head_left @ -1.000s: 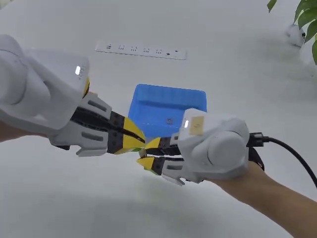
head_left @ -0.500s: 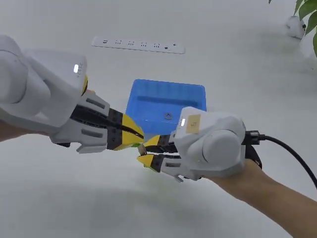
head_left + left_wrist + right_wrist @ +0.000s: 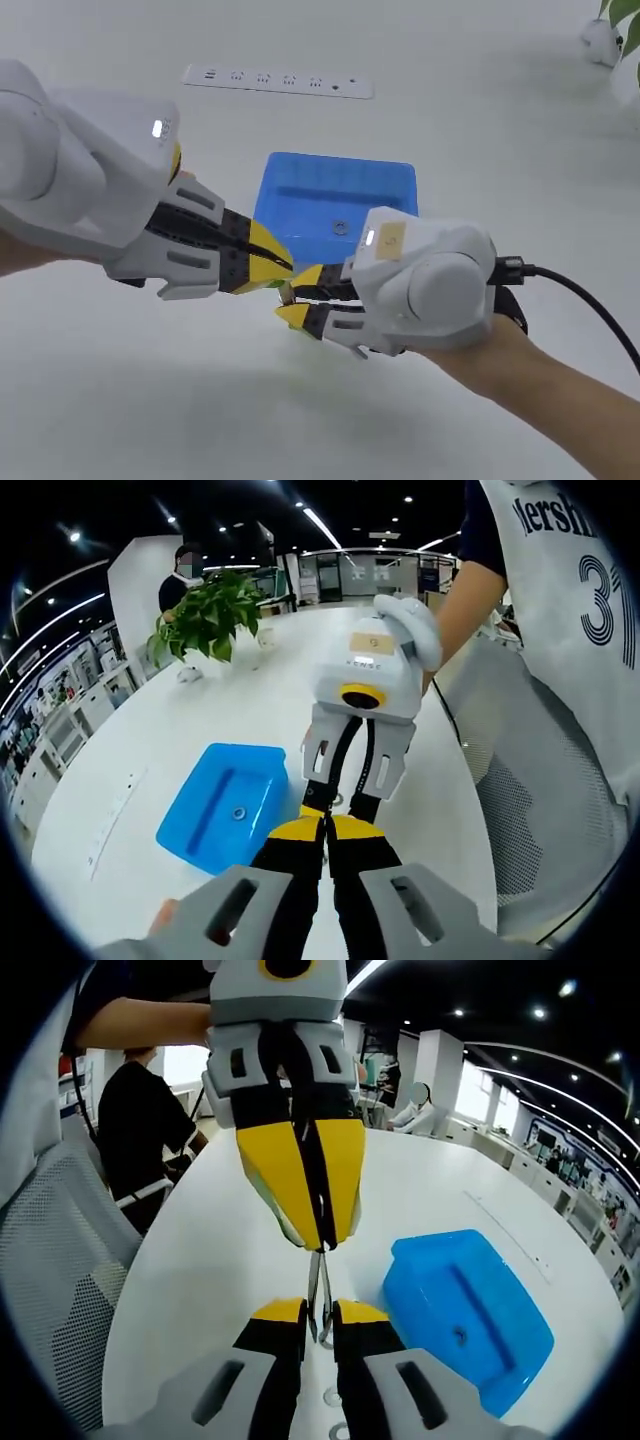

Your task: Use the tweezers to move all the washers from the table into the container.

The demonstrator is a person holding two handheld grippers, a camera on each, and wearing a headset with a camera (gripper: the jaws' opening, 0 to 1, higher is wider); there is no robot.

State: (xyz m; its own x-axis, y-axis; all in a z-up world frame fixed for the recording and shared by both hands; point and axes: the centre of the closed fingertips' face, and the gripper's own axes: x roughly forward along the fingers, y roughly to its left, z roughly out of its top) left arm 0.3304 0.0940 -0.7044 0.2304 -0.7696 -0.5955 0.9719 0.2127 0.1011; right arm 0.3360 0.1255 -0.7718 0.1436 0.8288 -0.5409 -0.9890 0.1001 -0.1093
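Nothing much has shifted over the last second: the left gripper point(image 3: 280, 275) and the right gripper point(image 3: 297, 297) are still nose to nose just short of the container point(image 3: 300, 185). The slight upward drift of everything on the table point(image 3: 480, 120) looks like the headset tipping, not the things moving. Between the two run the tweezers point(image 3: 319, 1290). The left gripper has its yellow jaws clamped tight on one end, and the legs reach down between the right gripper's jaws, which flank them closely. Whether those jaws are actually pressing I can't tell. To me it reads as a handover or a re-seating of the tool, so that one gripper can squeeze it properly. A couple of washers point(image 3: 333, 1397) lie loose on the table at 6 o'clock from the tweezers in the right gripper view, not yet lifted. One washer point(image 3: 341, 228) already sits on the container's blue floor, at 12 o'clock from the meeting jaws in the head view, near enough for short trips. Farther out at 12 o'clock lies a power strip point(image 3: 278, 82), and a plant point(image 3: 205, 615) stands well off.
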